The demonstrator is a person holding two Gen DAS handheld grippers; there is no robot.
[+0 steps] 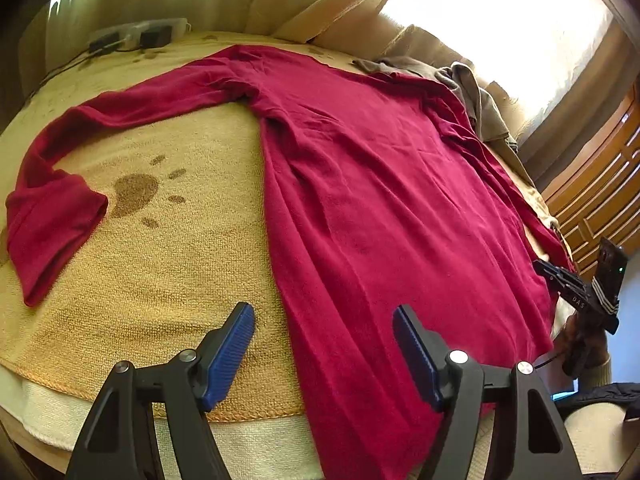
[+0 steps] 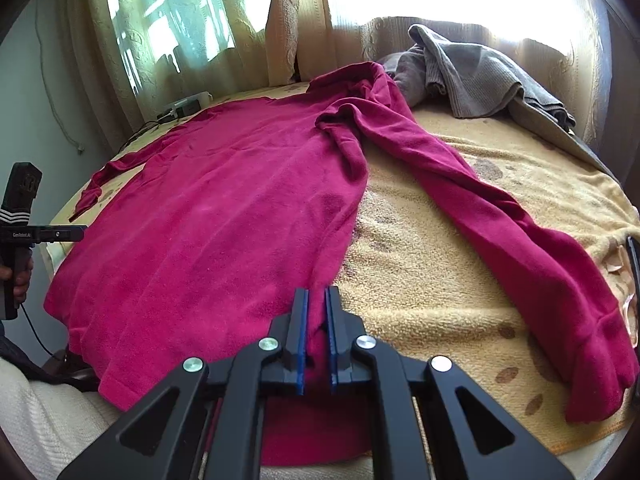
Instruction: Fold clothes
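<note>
A dark red long-sleeved shirt lies spread flat on a yellow blanket on a bed. One sleeve bends out to the left, while the other sleeve runs down the right side. My left gripper hovers open over the shirt's near left edge, its blue pads touching no cloth. My right gripper is shut on a pinch of the shirt's near right edge. At the right edge of the left wrist view, the right gripper meets the shirt's corner.
A grey garment lies crumpled at the far right of the bed. A power strip with plugs sits at the far left by the curtains. A wooden cabinet stands beyond the right side. A hand holds the left gripper's handle.
</note>
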